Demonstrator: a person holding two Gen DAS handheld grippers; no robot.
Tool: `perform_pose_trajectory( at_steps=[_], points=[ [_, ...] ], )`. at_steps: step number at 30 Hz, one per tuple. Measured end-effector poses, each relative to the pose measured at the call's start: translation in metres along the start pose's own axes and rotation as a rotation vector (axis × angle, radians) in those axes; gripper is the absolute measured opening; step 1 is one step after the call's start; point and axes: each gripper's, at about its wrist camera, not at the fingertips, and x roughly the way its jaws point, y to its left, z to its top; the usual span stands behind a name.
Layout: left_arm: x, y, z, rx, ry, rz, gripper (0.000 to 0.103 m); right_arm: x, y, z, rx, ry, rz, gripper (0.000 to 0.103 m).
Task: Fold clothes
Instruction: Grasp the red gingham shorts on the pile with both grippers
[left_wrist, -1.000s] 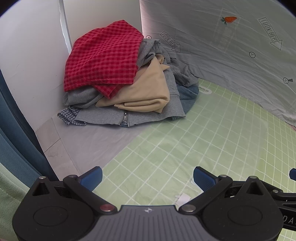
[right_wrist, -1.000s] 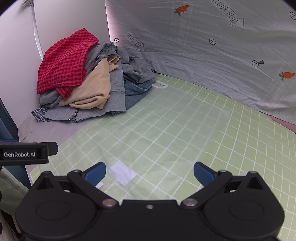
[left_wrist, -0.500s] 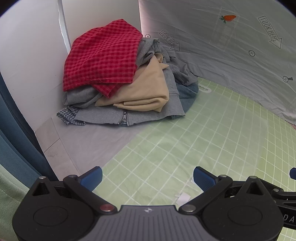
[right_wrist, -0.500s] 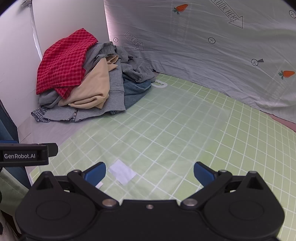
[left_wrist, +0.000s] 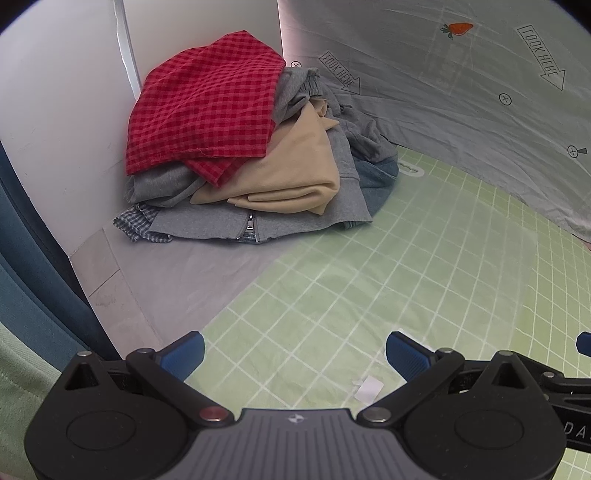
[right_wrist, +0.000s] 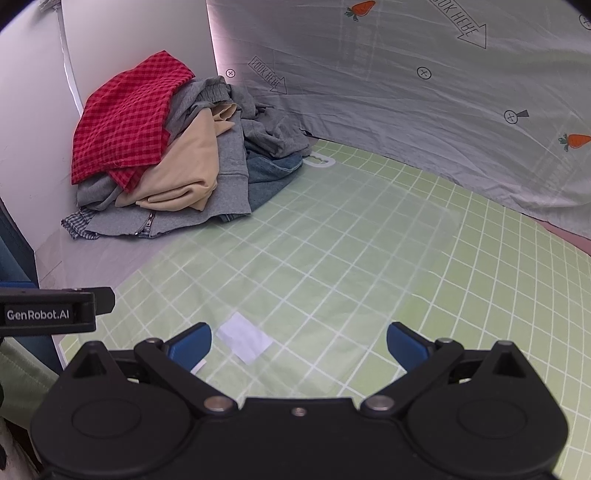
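Observation:
A pile of clothes lies in the far left corner: a red checked cloth (left_wrist: 207, 103) on top, a beige garment (left_wrist: 284, 177), a grey zip hoodie (left_wrist: 258, 223) and denim (left_wrist: 376, 177) beneath. The pile also shows in the right wrist view, with the red checked cloth (right_wrist: 125, 118) uppermost. My left gripper (left_wrist: 294, 350) is open and empty, low over the green grid mat (left_wrist: 406, 280), well short of the pile. My right gripper (right_wrist: 298, 341) is open and empty over the mat (right_wrist: 351, 258).
A grey printed sheet (left_wrist: 461, 92) hangs as a back wall. A white wall (left_wrist: 55, 129) stands at the left. A white label (right_wrist: 243, 336) lies on the mat near my right gripper. The left gripper's body (right_wrist: 48, 312) shows at the left edge.
Both views have shifted only slightly; the pile sits a touch nearer in the left wrist view. Both grippers stay open.

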Motion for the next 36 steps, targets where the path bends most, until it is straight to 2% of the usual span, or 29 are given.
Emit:
perform_pose_trajectory(
  at_steps=[7,10,21,23,25,29,31,34,36],
  points=[
    [0.009,0.007,0.002,-0.021,0.036,0.022,0.103,0.02,0.013,0.01,-0.052,0.031,0.019,0.102],
    [0.019,0.017,0.015,-0.041,0.039,0.042,0.103,0.038,0.02,0.024,-0.075,0.04,0.026,0.102],
    [0.098,0.078,0.125,-0.176,0.042,0.15,0.101,0.13,0.102,0.14,-0.26,-0.028,0.096,0.089],
    [0.116,0.085,0.145,-0.179,0.041,0.162,0.091,0.147,0.118,0.161,-0.292,-0.042,0.111,0.084],
    [0.135,0.094,0.163,-0.198,0.044,0.159,0.076,0.161,0.136,0.179,-0.308,-0.057,0.133,0.077],
    [0.165,0.112,0.192,-0.241,0.041,0.117,0.058,0.189,0.171,0.215,-0.34,-0.088,0.176,0.058],
    [0.176,0.12,0.202,-0.253,0.044,0.097,0.045,0.202,0.188,0.232,-0.355,-0.102,0.199,0.053],
    [0.188,0.127,0.212,-0.271,0.05,0.072,0.029,0.216,0.201,0.243,-0.376,-0.101,0.239,0.05],
    [0.196,0.132,0.218,-0.282,0.054,0.055,0.023,0.224,0.208,0.247,-0.39,-0.098,0.257,0.04]
  ],
)
